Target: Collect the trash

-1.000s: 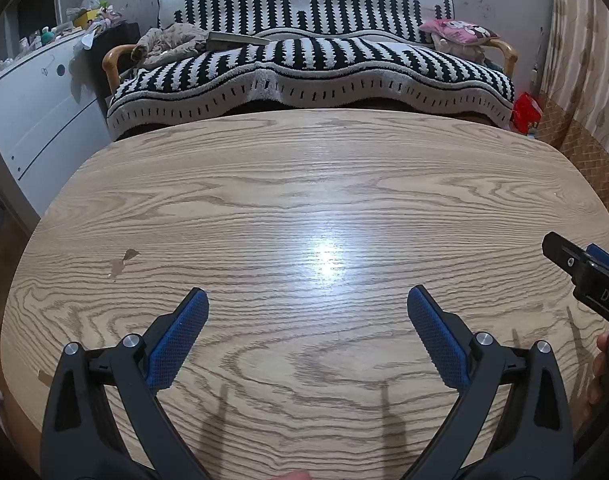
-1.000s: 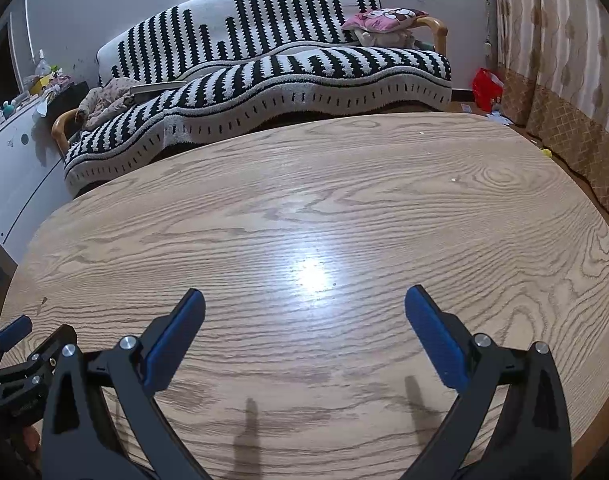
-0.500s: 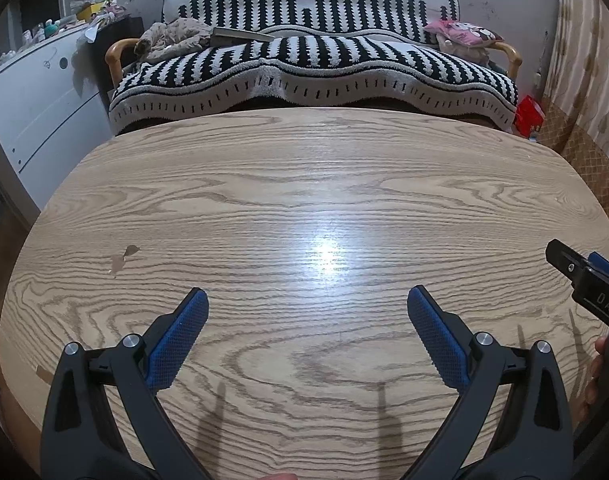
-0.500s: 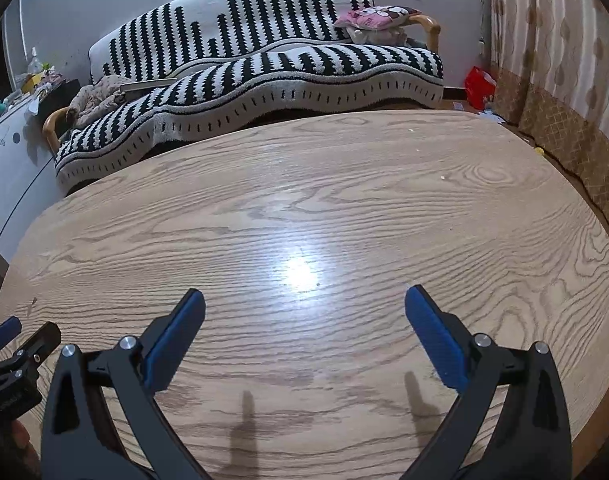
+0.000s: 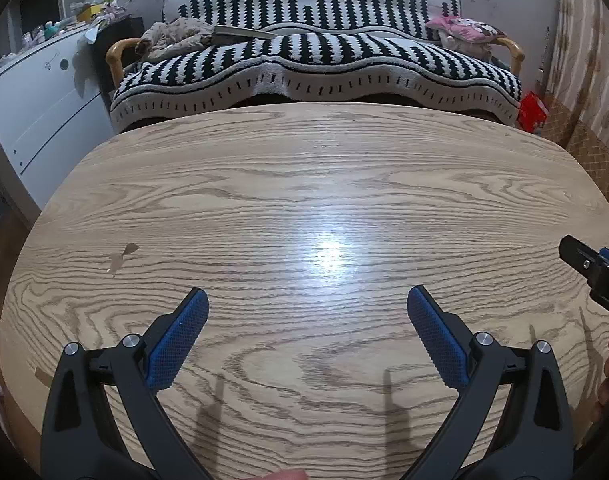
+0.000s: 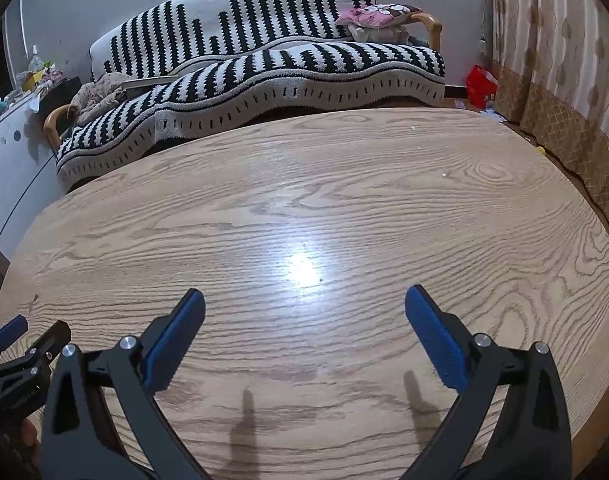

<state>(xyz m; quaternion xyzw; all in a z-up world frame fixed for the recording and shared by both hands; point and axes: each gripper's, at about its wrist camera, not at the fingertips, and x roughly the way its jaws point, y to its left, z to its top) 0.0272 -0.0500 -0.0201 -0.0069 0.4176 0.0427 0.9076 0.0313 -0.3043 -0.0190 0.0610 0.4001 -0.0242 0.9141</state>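
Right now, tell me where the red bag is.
The red bag sits on the floor at the right end of the striped sofa, beside the curtain; the left wrist view shows it at far right, beyond the table.

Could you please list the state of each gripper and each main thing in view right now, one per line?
left gripper: open, empty, above the table.
right gripper: open, empty, above the table.
wooden table: bare of trash where visible; small dark chip near its left side.
striped sofa: covered by a black-and-white throw, clothes heaped at one end.
pink cushion: lying against the sofa's armrest.
red bag: on the floor beside the sofa.
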